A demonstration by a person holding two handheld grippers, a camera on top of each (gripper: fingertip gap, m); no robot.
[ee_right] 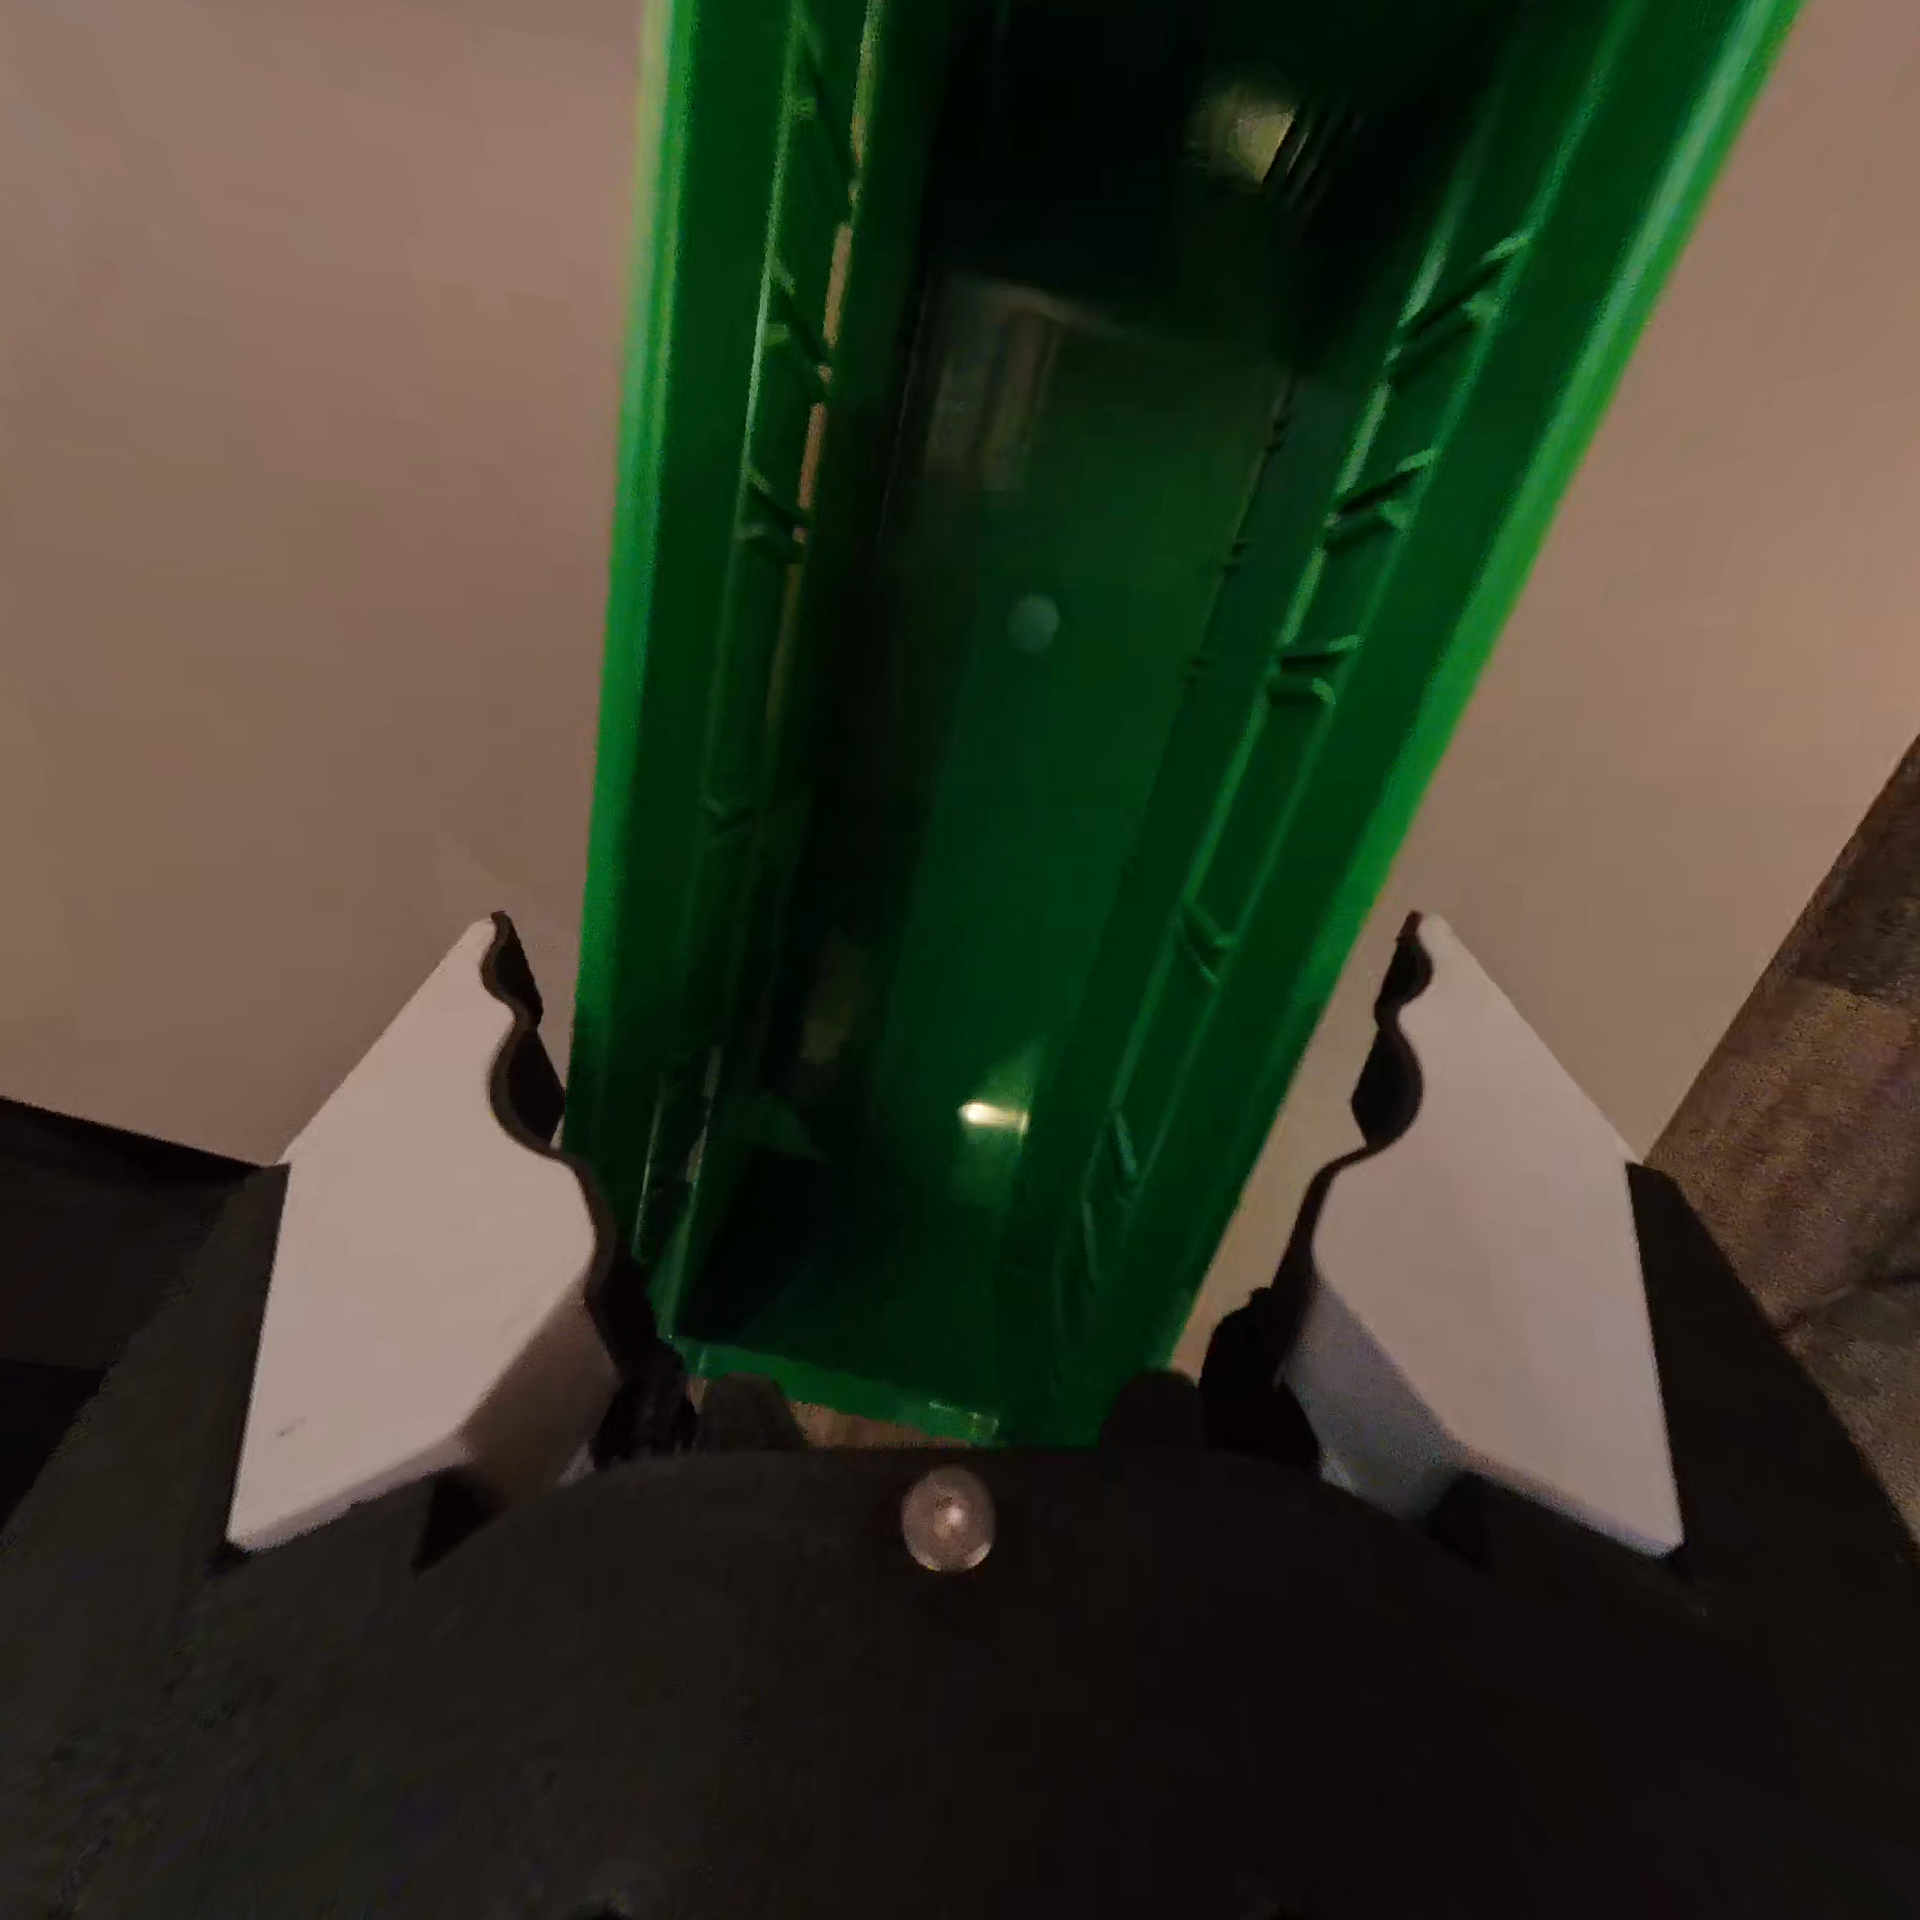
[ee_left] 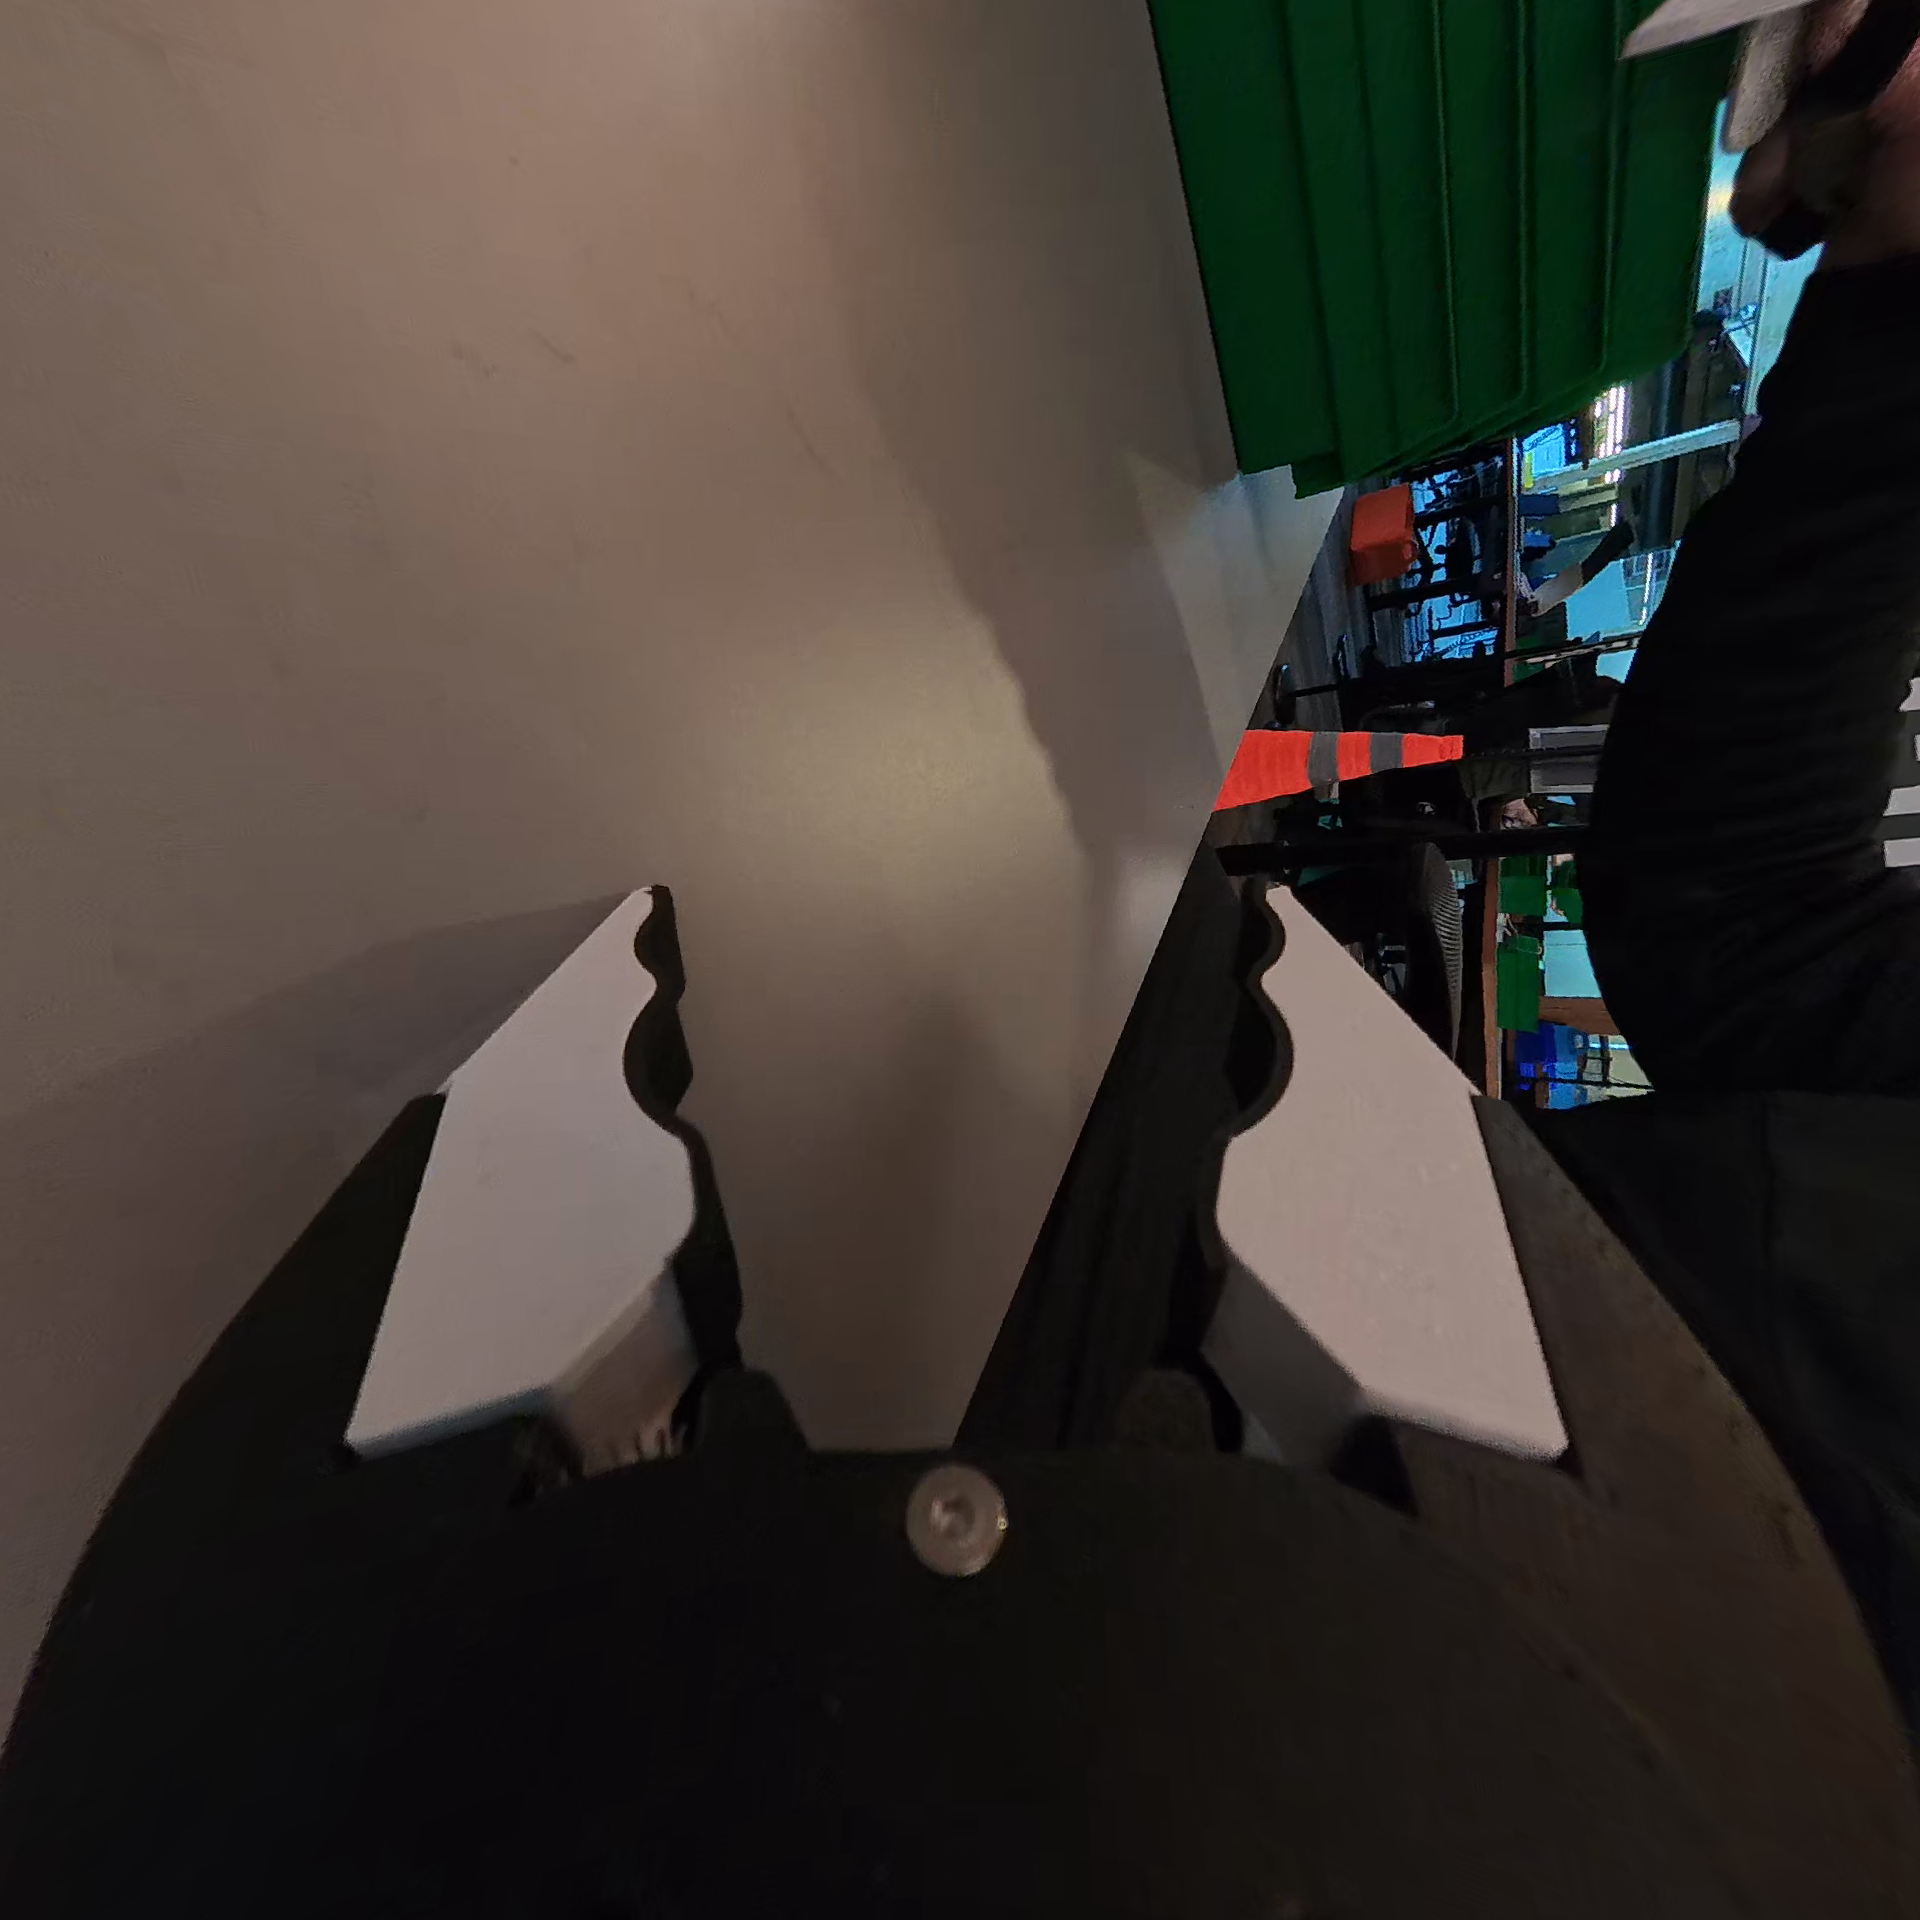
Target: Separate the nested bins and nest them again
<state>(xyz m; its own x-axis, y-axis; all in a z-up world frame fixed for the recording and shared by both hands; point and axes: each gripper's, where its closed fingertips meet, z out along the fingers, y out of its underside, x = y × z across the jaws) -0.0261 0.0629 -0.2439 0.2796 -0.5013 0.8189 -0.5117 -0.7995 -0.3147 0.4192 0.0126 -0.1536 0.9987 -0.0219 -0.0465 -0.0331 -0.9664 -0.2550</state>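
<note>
I can read no brand, label or writing on anything near me; the green bins carry only moulded ribs, and whatever signs hang in the far room are too small and blurred to make out. My left gripper (ee_left: 961,904) hangs with its jaws spread wide and nothing between them, the white fingers (ee_left: 540,1174) tipped with wavy black pads and poised over the pale table (ee_left: 520,468), one finger reaching past the table's dark edge. In the left wrist view the whole scene is rolled sideways, so the table runs up the frame. The green bins (ee_left: 1455,218) sit at the upper right of that view, well apart from my left fingers, several rims stacked close together, so they read as nested; a person in dark clothing (ee_left: 1766,727) stands just beyond them, and an orange traffic cone (ee_left: 1340,764) shows farther off past the table edge. My right gripper (ee_right: 956,925) is also spread wide, and a long narrow green bin (ee_right: 1039,675) runs straight out between its fingers (ee_right: 416,1247), open side toward me. The bin's left wall lies against, or just beside, the black pad of the left-hand finger, while the right-hand finger stands clear of the other wall, so I am straddling the bin without pinching it. Grey carpet (ee_right: 1818,1039) shows at the right.
</note>
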